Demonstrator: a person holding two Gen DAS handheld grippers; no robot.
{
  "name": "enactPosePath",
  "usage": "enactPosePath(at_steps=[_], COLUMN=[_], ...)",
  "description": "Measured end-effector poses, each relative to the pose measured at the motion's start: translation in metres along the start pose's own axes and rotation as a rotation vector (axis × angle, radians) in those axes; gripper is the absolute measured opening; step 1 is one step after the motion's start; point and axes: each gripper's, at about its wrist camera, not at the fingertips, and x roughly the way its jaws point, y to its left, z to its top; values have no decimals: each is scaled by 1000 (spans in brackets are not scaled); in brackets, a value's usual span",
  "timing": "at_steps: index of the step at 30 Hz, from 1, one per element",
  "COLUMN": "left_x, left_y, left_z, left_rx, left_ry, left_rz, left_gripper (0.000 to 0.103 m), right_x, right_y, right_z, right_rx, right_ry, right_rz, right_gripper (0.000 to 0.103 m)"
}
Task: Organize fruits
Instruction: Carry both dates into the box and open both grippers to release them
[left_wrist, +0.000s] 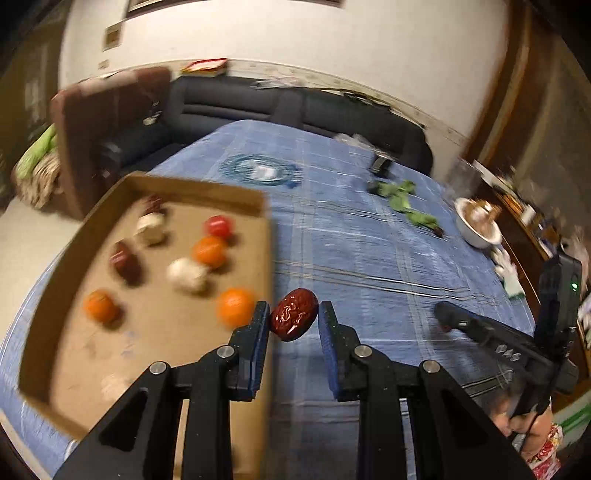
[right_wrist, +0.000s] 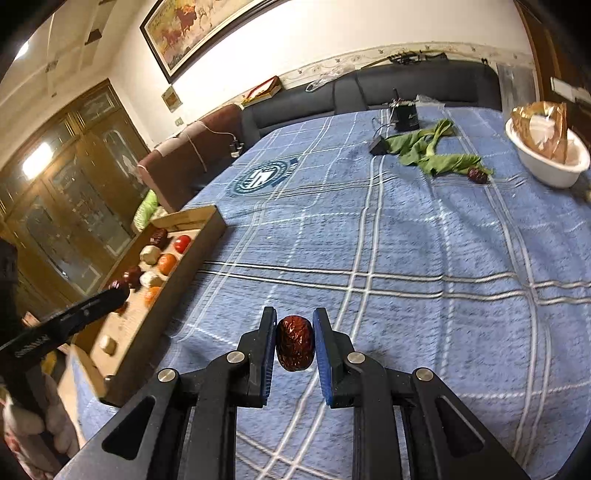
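My left gripper (left_wrist: 294, 319) is shut on a dark red date (left_wrist: 294, 318) and holds it just above the right edge of a shallow cardboard tray (left_wrist: 207, 184). The tray holds oranges (left_wrist: 235, 306), a red fruit (left_wrist: 218, 226), other dates (left_wrist: 125, 260) and pale round pieces (left_wrist: 186, 274). My right gripper (right_wrist: 294, 338) is shut on another date (right_wrist: 295, 342) above the blue checked cloth (right_wrist: 406, 240), to the right of the tray (right_wrist: 192, 254). A third date (right_wrist: 478, 175) lies far right on the cloth beside green leaves (right_wrist: 432, 151).
A white bowl (right_wrist: 546, 162) with brown wrapping stands at the far right of the table. A small black box with cables (right_wrist: 406, 118) sits at the far edge. A dark sofa (right_wrist: 369, 92) runs behind the table. The right gripper's body (left_wrist: 517, 347) shows in the left wrist view.
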Motion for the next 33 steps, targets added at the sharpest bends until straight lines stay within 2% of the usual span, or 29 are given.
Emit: enactPosePath(at_steps=[3,6,9,12,19,21,24,33], left_x=[-8,-14,-15,-12,3,10,17,17], left_y=[35,67,87,101,114,118,124,130], left_z=[-5,-10,-15,-17,-4,0,1,-1], left_rx=[-66,-130,-186,-230,-223,-219,-223,-253], left_ry=[-1,2,14,33,75,91,107,93], left_rz=[33,55,51,32,59,71,71,20], left_gripper=[26,26,26,26,26,26,26,29], right_x=[-1,-1,9,22,55,65,79,106], right_y=[8,27,57,89,165,183,195,210], right_z=[1,-1,0,0,-9,-12,-18,-33], right_rx=[35,67,66,33,-146,-213,-276,-346], right_ry=[12,30,75,115,159,157,167,185], right_rz=[62,162,253,295,252,212,169,99], right_gripper=[22,23,23,23,23,23,23,24])
